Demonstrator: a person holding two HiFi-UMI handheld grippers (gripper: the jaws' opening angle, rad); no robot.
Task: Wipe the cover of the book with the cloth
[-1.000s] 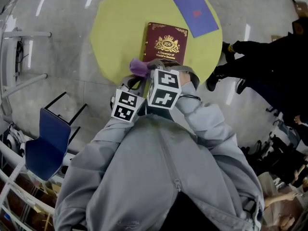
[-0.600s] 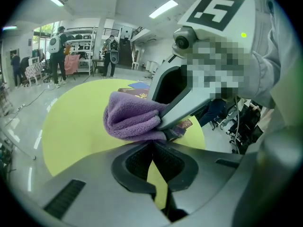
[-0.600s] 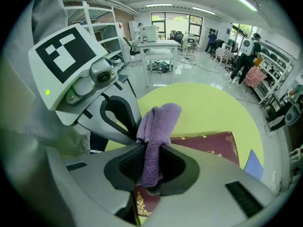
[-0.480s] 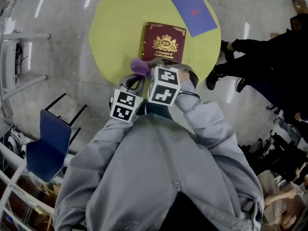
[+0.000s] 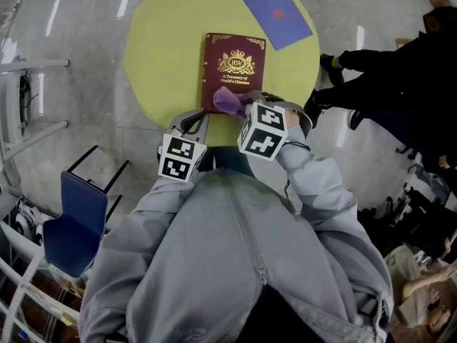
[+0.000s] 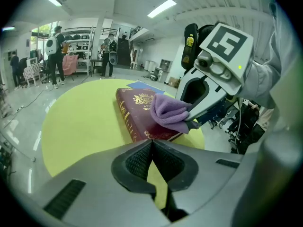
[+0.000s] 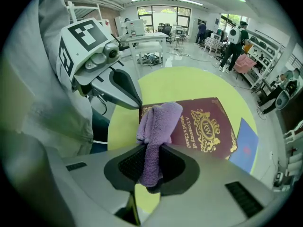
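1. Head view: the book (image 5: 233, 66) lies closed, cover up, on the round yellow table (image 5: 161, 45). The purple cloth (image 5: 230, 100) sits on the book's near edge, at the tip of the right gripper (image 5: 246, 106). The left gripper (image 5: 193, 122) hangs off the book's near-left corner. A blue booklet (image 5: 278, 6) lies apart from the book, past its far-right corner. A blue chair (image 5: 71, 216) stands well off to the book's near left, and a person in dark clothes (image 5: 400, 48) is to its right.
2. Left gripper view: the jaws are pressed together with nothing between them. Only bare table lies between them and the book.
3. Right gripper view: the jaws are clamped on the cloth, and its bunched free end covers the book's near-left corner.
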